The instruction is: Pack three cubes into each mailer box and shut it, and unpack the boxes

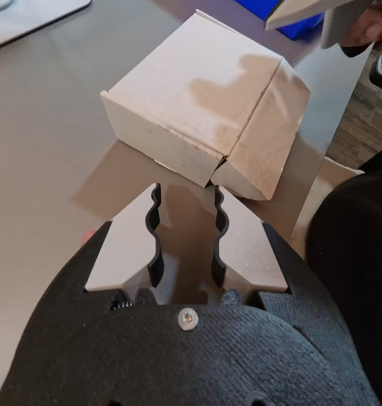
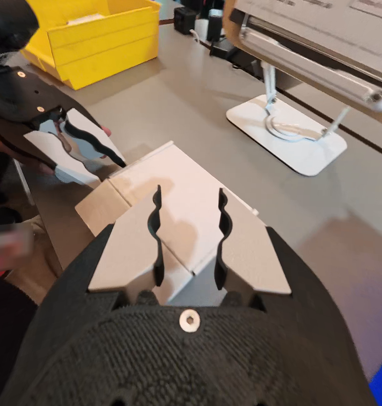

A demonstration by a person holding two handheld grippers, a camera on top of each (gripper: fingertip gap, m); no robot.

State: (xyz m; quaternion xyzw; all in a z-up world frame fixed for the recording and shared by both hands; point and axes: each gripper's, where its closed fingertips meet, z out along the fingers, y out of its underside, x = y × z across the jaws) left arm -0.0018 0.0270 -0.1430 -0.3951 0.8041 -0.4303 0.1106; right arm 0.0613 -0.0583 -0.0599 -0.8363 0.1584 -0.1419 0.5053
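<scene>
In the left wrist view, the left gripper (image 1: 187, 186) hovers low over the grey table (image 1: 42, 114) with its 2 fingers apart and nothing between them. Just beyond the fingertips sits a white mailer box (image 1: 185, 105), closed, its lid folded down and its near corner pointing at the gap between the fingers. The cardboard is scuffed and greyish along the seams. A shadow falls across the top of the box. At the far right, the right gripper (image 1: 295, 15) shows only as a blurred pale finger held by a hand (image 1: 374, 26), above and beyond the box; from here I cannot tell how its fingers stand. A patch of blue (image 1: 299, 28) lies behind it. A white flat base (image 1: 31, 19) occupies the far left corner. A dark sleeve (image 1: 350, 241) fills the near right side.

In the right wrist view, the right gripper (image 2: 189, 189) hangs above the same mailer box (image 2: 185, 175), fingers spread apart, empty, with the closed lid visible between and beyond them. No contact with the box is clear. To the left, the left gripper (image 2: 111, 173) reaches toward the far left corner of the box, its fingers apart, tips near the cardboard edge. A yellow bin (image 2: 102, 52) stands on the table (image 2: 185, 98) at the far left. At the right, a white stand (image 2: 295, 140) carries a tilted pale device (image 2: 317, 44) on slim metal legs. Dark small devices (image 2: 185, 19) with cables sit at the far edge.
</scene>
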